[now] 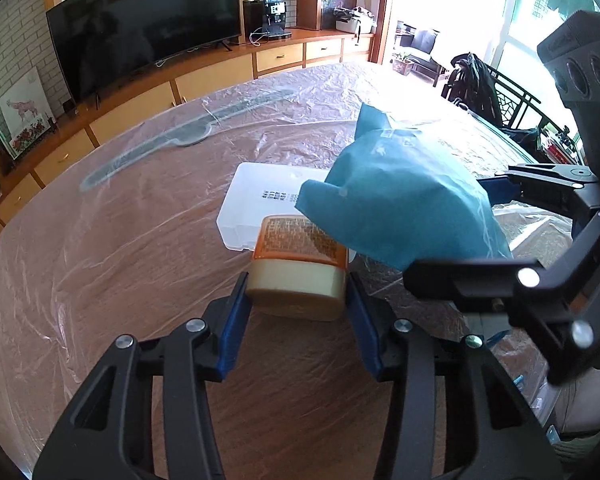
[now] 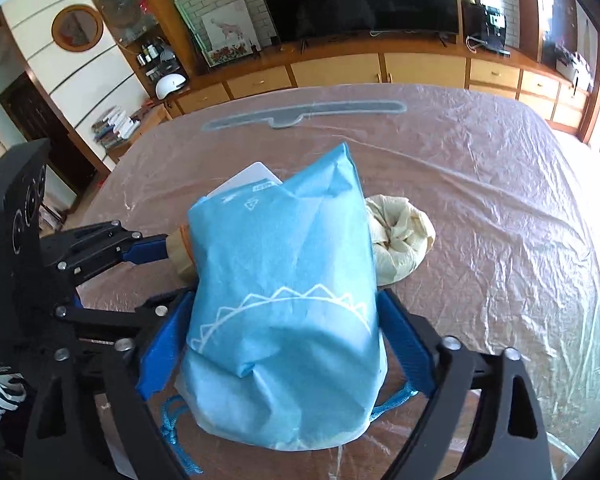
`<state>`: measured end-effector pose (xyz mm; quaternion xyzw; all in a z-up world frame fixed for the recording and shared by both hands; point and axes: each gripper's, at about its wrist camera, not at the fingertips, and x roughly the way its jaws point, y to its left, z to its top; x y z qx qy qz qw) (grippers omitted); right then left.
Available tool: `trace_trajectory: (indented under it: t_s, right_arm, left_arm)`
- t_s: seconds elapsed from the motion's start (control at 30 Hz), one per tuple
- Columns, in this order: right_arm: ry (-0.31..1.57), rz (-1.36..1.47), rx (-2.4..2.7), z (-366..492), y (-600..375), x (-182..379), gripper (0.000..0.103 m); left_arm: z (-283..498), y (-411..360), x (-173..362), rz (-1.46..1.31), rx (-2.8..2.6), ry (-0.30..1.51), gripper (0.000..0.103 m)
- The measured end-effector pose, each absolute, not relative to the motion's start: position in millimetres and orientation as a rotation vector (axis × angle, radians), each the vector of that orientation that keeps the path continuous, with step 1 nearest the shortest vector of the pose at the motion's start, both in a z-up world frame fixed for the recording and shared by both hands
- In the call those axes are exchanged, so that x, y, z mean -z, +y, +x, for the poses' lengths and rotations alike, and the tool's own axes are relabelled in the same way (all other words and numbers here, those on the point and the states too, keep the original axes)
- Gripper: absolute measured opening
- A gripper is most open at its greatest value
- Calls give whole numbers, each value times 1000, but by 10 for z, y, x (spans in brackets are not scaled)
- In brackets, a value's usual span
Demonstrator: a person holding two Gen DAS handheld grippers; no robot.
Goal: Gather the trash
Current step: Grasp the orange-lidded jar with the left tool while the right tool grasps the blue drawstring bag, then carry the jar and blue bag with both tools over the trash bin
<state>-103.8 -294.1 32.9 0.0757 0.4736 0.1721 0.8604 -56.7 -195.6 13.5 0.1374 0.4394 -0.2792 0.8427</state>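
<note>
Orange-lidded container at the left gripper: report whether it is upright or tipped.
Tipped. The orange-lidded container lies on its side between the left gripper fingers, label facing up.

A wooden surface [image 1: 120, 240] lies under crinkled clear plastic sheeting [image 2: 480, 200]. On it rest a white plastic box [image 1: 256, 200] and a crumpled beige wad [image 2: 400, 236].

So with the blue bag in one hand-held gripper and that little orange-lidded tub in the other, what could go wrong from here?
1. The left hand-held gripper pinches only the near end of the orange-lidded tub, so it might twist or slip out.
2. The blue bag bulges between the right hand-held gripper fingers, hiding its opening; the tub could miss.
3. The crumpled paper wad sits right beside the bag and may get knocked across the plastic sheet.
</note>
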Motion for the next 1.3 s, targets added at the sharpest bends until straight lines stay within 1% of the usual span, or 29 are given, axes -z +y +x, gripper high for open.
trace_trajectory:
  t_s: [0.03,0.13,0.67,0.87,1.3]
  right_arm:
    - [993,172,-369,-1037,-2947,-325,71]
    - [990,190,-380,-1071,-2972,-311,63]
    - [928,355,-443,-1418,-3222,-474,62]
    - [941,351,-450,-1483,-3184,-434,62]
    - [942,362,-451,-1592,-3124,-435,62]
  left_arm:
    - [-569,-1955,-134,292,588,927,48]
    - [-563,-1939,-130,290,588,929,48]
    - [-804,-1664,-195,230,571,931,47]
    - [-803,-1676,-140,205,615,961,47]
    - [-733,-1742,-136,204,585,963,47]
